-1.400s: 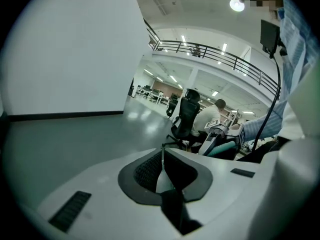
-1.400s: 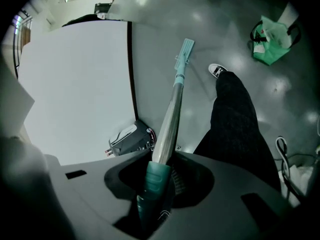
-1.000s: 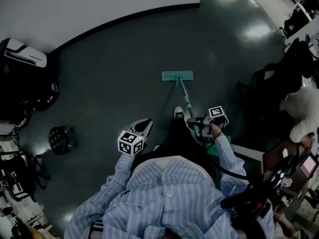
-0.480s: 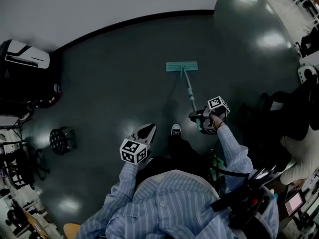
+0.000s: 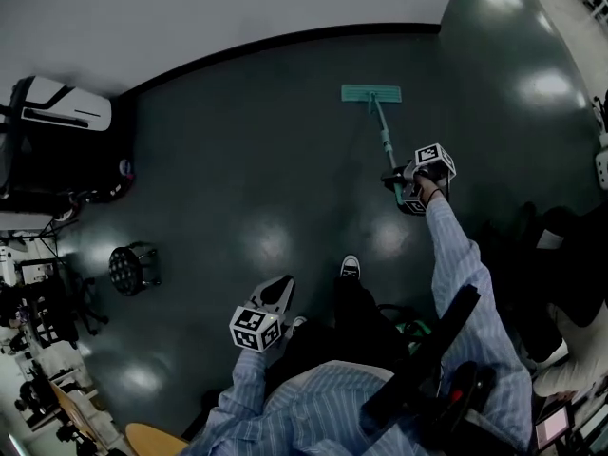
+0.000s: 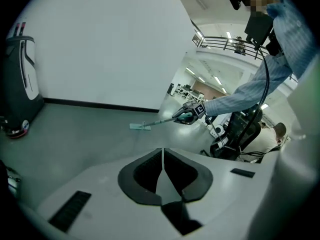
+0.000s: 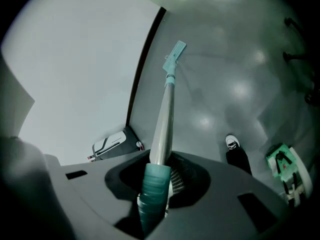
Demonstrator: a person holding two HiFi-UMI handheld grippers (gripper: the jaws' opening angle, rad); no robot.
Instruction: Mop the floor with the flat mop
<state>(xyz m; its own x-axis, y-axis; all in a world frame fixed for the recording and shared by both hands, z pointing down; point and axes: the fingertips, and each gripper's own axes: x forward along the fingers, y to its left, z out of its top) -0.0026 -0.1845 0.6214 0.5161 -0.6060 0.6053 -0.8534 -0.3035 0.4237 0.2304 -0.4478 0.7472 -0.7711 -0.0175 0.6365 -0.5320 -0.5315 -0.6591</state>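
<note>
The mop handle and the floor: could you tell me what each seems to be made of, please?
The mop handle: a pale, smooth shaft with a soft sheen, probably metal or plastic. Its teal grip looks like matte plastic or rubber. The floor: dark, seamless and glossy, showing bright light reflections, likely polished vinyl or epoxy.
</note>
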